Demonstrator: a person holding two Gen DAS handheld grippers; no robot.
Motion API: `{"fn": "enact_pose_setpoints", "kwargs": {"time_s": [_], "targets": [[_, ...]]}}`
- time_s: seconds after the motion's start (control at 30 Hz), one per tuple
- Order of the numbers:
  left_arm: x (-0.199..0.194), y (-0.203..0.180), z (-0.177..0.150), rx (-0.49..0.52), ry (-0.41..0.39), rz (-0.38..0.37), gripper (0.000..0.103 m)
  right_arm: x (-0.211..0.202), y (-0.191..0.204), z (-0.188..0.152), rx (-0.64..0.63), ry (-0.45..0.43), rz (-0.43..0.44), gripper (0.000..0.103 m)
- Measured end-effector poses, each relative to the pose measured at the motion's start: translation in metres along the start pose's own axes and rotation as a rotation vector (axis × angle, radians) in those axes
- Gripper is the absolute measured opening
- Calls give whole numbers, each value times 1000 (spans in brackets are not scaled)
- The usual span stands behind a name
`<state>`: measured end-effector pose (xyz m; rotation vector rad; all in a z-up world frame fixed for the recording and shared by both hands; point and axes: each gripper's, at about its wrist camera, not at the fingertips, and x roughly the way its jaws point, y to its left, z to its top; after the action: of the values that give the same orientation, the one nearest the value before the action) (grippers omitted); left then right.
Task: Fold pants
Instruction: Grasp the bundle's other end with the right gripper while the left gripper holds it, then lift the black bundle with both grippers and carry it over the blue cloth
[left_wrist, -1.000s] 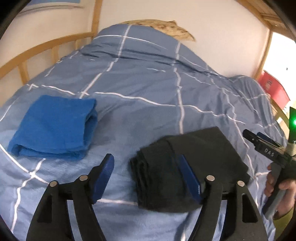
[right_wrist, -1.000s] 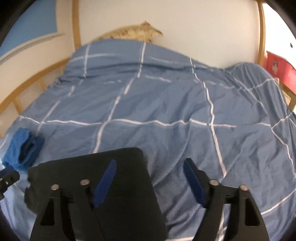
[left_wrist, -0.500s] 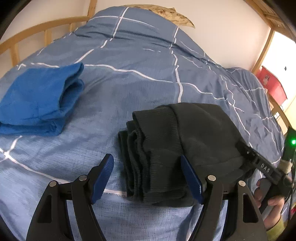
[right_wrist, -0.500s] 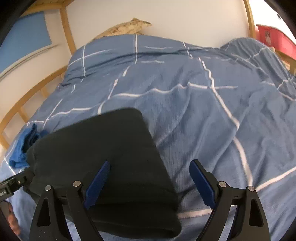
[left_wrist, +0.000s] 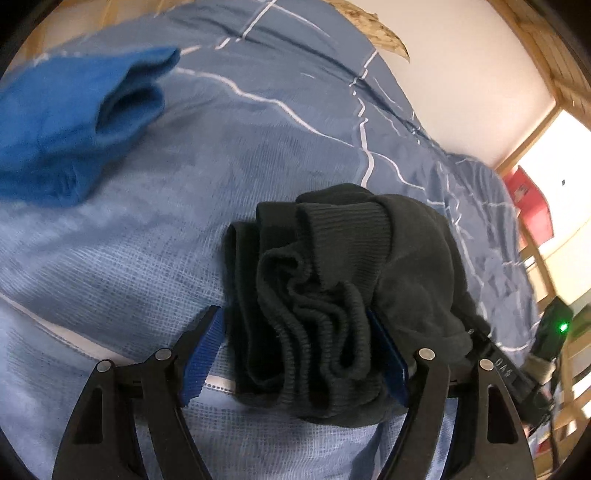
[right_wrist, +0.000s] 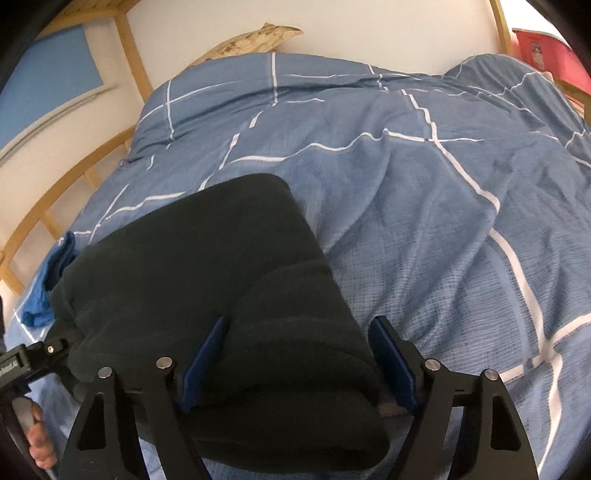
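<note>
the pants (left_wrist: 332, 288), dark and folded into a thick bundle, lie on the duvet (left_wrist: 155, 229), a blue one with white grid lines. in the left view the bundle sits at centre to 5 o'clock, its ribbed waistband edges bunched in wavy layers facing the camera. the left gripper (left_wrist: 295, 354) has its jaws spread wide, one on each side of that bunched end: the left blue pad (left_wrist: 205, 350) stands just beside the fabric at 7 o'clock, the right pad (left_wrist: 388, 354) is pressed against or partly under the cloth at 5 o'clock. the jaws are not closed on the cloth; the fabric simply fills the gap between them.

in the right view the pants (right_wrist: 207, 280) take up the span from 9 o'clock through centre to 6 o'clock, smooth folded side up. the right gripper (right_wrist: 295, 358) is also wide apart, straddling the near corner of the bundle; its left pad (right_wrist: 205, 354) rests on top of the fabric and its right pad (right_wrist: 391, 358) stands at the bundle's right edge, over the duvet.

a folded blue cloth (left_wrist: 70, 122) lies at 10 o'clock in the left view, apart from the pants; in the right view it peeks out at 9 o'clock behind the bundle. a wooden rail (right_wrist: 62, 184) runs along the wall side at 10 o'clock.
</note>
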<state>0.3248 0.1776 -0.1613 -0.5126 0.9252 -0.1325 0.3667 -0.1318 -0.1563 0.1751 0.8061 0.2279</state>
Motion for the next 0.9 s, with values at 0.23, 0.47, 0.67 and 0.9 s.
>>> {"fn": "enact_pose_setpoints", "kwargs": {"time_s": [0.23, 0.47, 0.67, 0.9], "targets": [[9, -2, 2, -17, 5, -37, 75, 5, -1, -1, 0, 7, 33, 71], [-2, -15, 3, -2, -25, -41, 49, 5, -2, 0, 15, 7, 71, 59], [-19, -39, 3, 95, -68, 25, 43, -10, -2, 4, 15, -10, 110, 44], [-46, -53, 1, 135, -109, 10, 38, -40, 5, 7, -10, -66, 66, 42]]}}
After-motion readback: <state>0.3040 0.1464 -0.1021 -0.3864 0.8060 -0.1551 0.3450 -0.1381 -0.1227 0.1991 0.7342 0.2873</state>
